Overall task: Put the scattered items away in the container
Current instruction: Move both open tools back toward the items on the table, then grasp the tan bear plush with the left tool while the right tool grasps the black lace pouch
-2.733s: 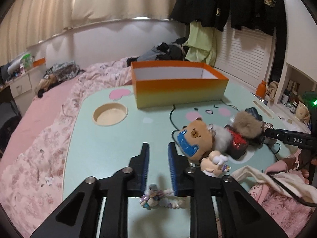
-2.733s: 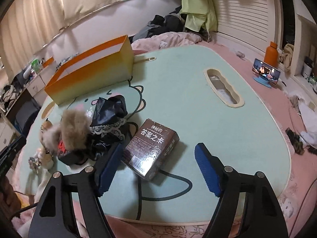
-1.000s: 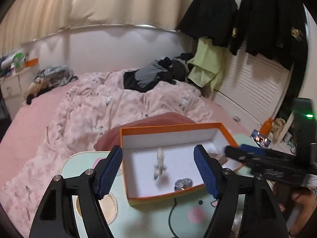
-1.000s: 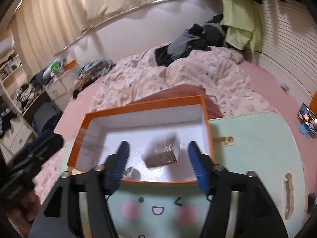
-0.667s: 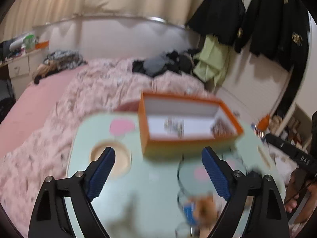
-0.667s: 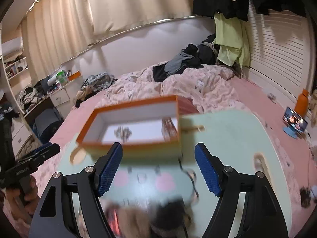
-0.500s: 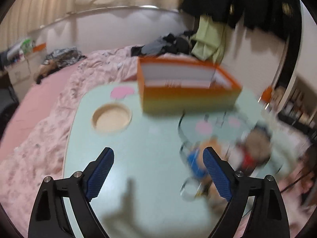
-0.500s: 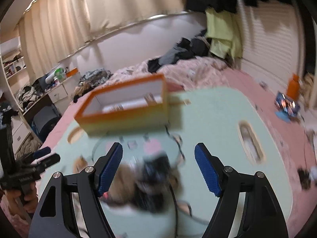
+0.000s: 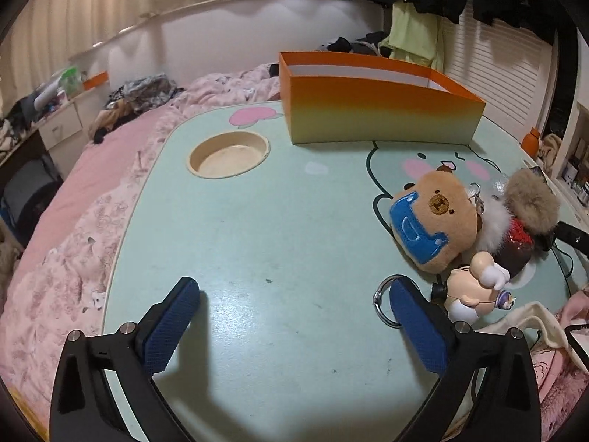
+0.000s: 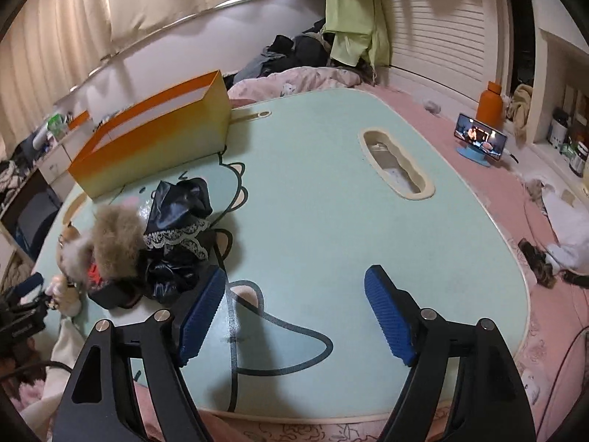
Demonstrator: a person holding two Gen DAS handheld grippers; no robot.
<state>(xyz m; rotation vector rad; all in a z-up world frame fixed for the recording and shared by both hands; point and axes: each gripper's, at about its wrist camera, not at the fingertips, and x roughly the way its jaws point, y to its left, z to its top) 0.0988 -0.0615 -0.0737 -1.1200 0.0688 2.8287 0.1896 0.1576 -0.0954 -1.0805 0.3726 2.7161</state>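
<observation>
Two empty grippers, jaws opening, nothing between.
Next: reaching for bear plush (image 9: 432, 223) near orange box (image 9: 371, 114).

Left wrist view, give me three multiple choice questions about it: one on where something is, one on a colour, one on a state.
1. Where is the bear plush?
A. In the box
B. On the table, right of the left gripper
C. In the round recess

2. What colour is the box's rim?
A. Orange
B. Purple
C. Black

3. What is between the left gripper's pads?
A. The bear plush
B. A key ring
C. Nothing

Key:
1 B: the bear plush lies on the table, right of the left gripper.
2 A: the box has an orange rim.
3 C: the jaws are opening over bare table.
</observation>
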